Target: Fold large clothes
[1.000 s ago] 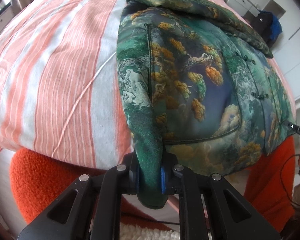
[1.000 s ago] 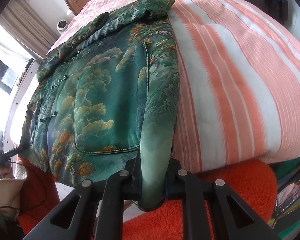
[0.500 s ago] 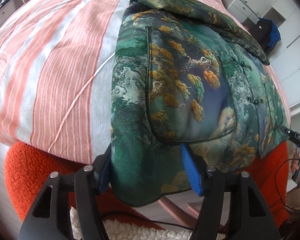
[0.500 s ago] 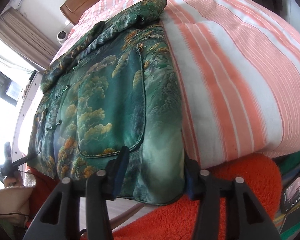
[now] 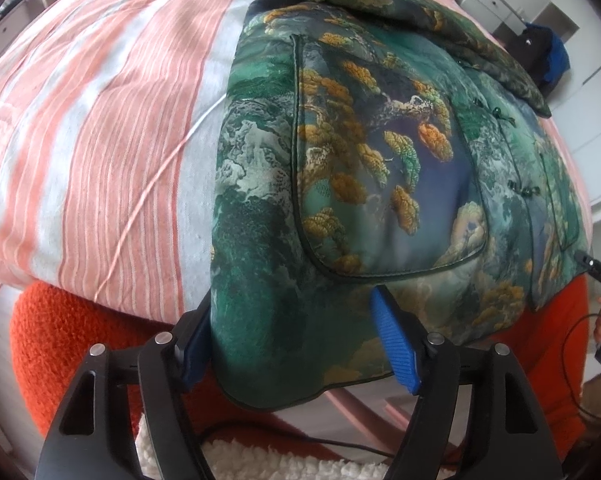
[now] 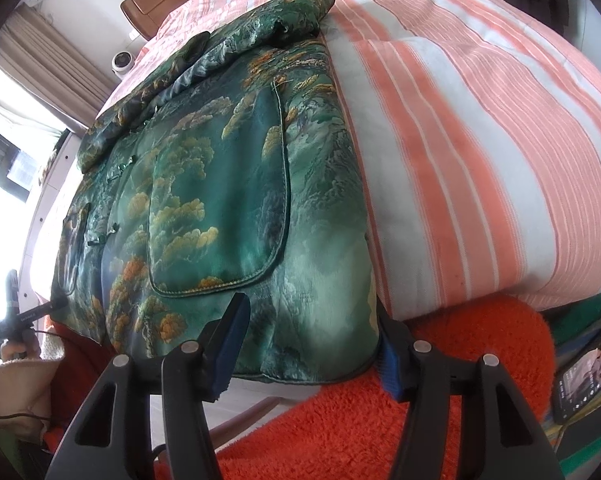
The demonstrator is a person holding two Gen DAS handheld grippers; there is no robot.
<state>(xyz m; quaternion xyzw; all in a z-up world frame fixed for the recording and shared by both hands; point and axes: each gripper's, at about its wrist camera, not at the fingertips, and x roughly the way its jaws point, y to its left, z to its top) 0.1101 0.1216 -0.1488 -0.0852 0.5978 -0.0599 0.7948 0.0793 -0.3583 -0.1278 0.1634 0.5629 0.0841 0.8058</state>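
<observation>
So the green padded silk-look jacket with the gold tree and cloud print (image 5: 380, 168) is lying flat on the bed with the orange-and-white striped cover (image 5: 100, 140), its hem hanging over the bed edge. Both tongs have just been opening: the left gripper (image 5: 296, 344) and right gripper (image 6: 308, 336) each stand released, with a hem corner loose between the blue pads (image 5: 394, 344), not pinched. Biggest risk I'd guess is that slick fabric sliding off the edge now nothing clamps it, dragging the smoothed body crooked. A pad could also snag the piped hem on pulling away and tug it along. Around it: fuzzy orange blanket (image 6: 460, 344) right under the hem, a black cable (image 5: 300, 440) on the white fleece below, a phone (image 6: 584, 384) off to the right. The far sleeves bunched near the collar look like they'd get in the way of a clean fold.
</observation>
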